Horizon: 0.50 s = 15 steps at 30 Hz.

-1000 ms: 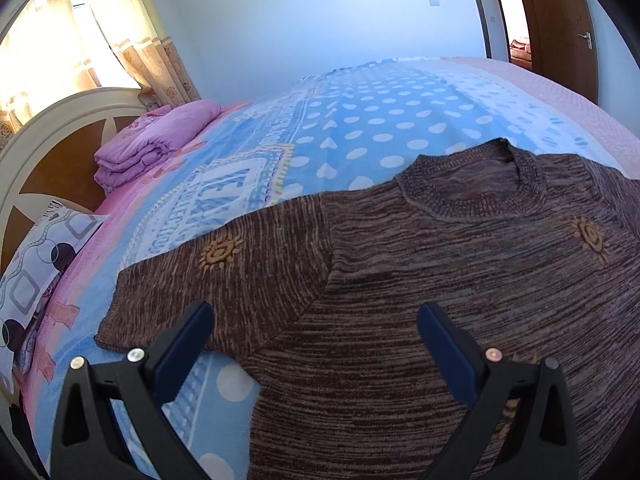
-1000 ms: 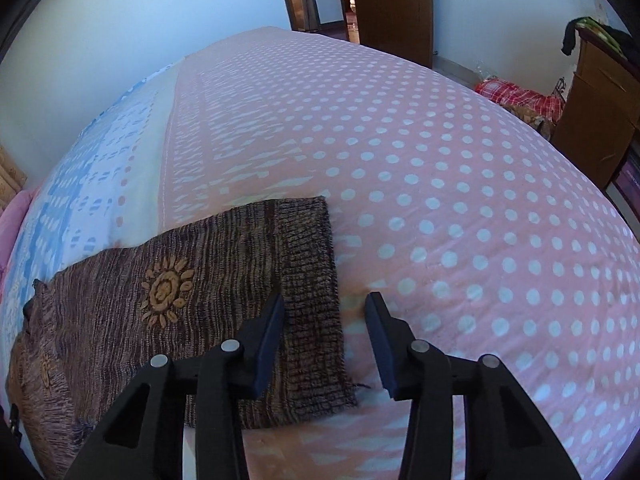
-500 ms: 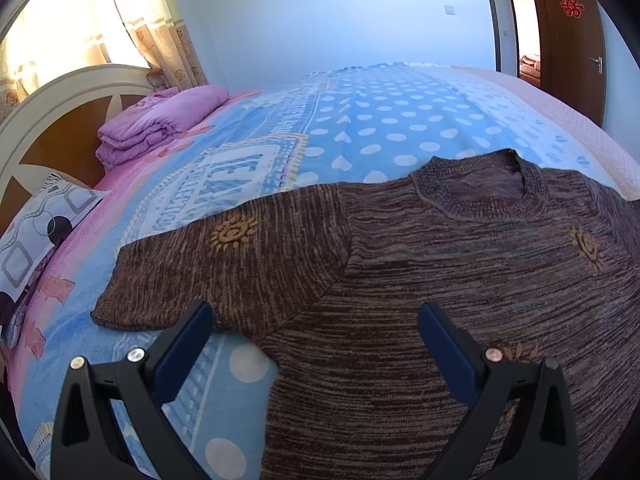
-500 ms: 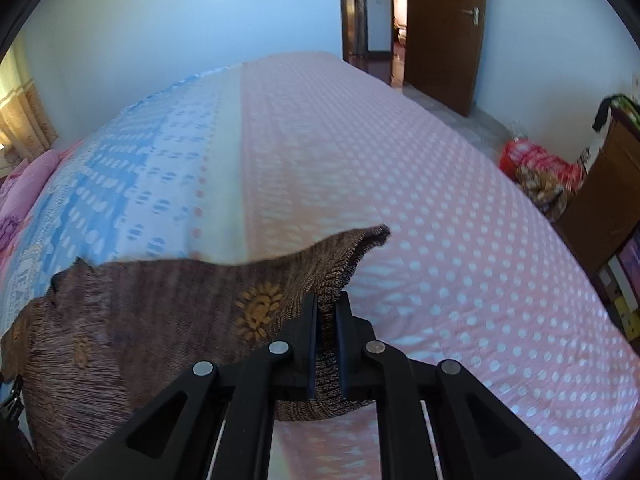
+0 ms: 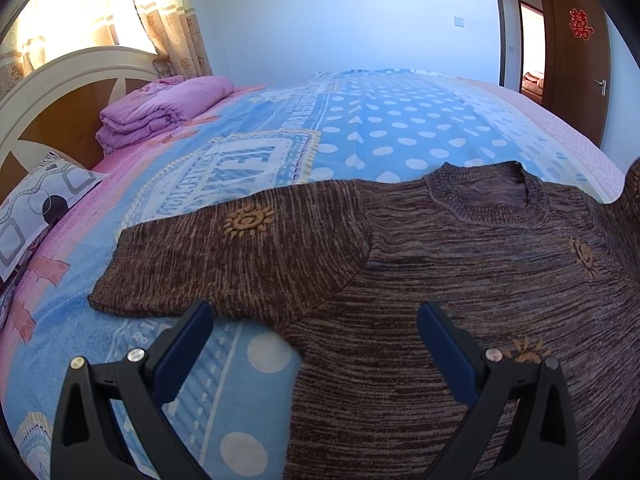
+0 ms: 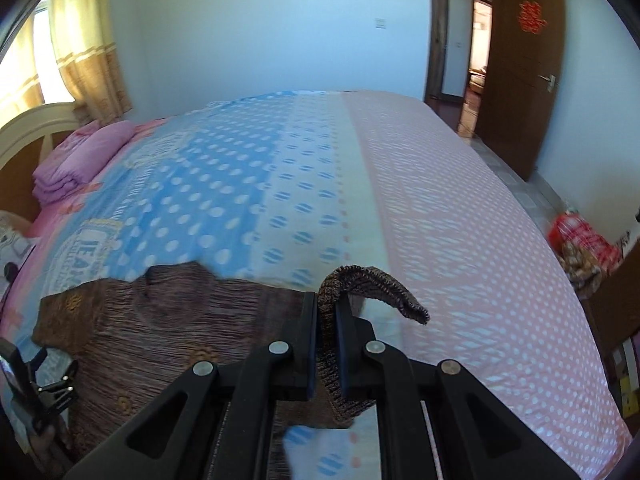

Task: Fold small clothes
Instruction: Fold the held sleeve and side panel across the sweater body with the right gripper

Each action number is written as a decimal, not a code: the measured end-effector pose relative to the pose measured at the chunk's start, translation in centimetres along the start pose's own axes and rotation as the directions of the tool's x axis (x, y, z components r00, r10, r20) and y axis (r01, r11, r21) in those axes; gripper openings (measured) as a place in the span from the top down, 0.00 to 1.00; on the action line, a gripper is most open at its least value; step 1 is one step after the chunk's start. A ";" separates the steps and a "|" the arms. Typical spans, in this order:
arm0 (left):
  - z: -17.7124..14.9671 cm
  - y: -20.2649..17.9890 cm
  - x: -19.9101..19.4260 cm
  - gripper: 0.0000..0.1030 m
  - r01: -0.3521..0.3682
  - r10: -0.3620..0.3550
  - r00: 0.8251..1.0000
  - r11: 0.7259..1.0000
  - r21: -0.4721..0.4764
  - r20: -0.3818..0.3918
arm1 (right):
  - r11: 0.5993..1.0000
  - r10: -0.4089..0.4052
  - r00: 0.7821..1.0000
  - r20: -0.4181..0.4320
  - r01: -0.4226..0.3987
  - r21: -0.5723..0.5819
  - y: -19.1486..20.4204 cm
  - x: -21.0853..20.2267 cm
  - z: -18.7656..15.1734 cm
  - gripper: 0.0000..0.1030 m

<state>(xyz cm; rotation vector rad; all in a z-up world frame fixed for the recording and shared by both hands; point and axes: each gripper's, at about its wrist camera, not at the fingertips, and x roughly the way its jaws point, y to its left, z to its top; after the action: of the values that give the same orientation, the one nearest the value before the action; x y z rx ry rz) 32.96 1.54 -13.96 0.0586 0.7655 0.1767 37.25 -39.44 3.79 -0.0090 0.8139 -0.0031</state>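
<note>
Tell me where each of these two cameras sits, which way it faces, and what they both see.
Left wrist: on the left gripper, looking down over the brown knitted sweater toward the headboard; its open fingers show.
Right wrist: on the right gripper, facing across the dotted bedspread toward the brown door; its jaws are shut on the sweater's sleeve cuff, lifted.
Shared: sweater, bedspread, folded purple quilt, door.

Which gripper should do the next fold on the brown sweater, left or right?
Right. The right gripper is already shut on the sweater's sleeve cuff, raised off the bed. The left gripper hangs open above the other sleeve, holding nothing.
</note>
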 end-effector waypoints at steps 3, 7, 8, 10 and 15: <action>-0.1 0.5 0.2 0.00 0.001 -0.001 1.000 1.000 -0.011 -0.003 | 0.998 0.040 0.999 -0.007 -0.040 -0.045 3.9 0.5 0.6 0.93; -0.4 1.1 0.6 0.00 0.000 0.000 1.000 1.000 -0.023 -0.014 | 0.991 0.098 0.995 -0.028 -0.100 -0.090 9.2 2.3 0.7 0.93; -0.5 1.2 0.6 0.00 0.000 0.000 1.000 1.000 -0.023 -0.016 | 0.989 0.111 0.993 -0.036 -0.114 -0.097 10.4 2.9 0.6 0.93; -0.7 1.4 0.7 0.00 -0.009 0.009 1.000 1.000 -0.018 -0.022 | 0.984 0.144 0.988 -0.052 -0.149 -0.100 13.1 4.5 0.3 0.93; -0.9 1.9 0.7 0.00 -0.024 0.024 0.999 1.000 -0.008 -0.037 | 0.967 0.247 0.961 -0.123 -0.253 -0.034 19.4 10.6 -2.5 0.92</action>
<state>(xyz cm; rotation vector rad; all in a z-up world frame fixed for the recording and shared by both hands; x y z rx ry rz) 32.52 3.54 -14.85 0.0571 0.8012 0.2044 42.66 -20.09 -5.79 0.0475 0.9288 0.2579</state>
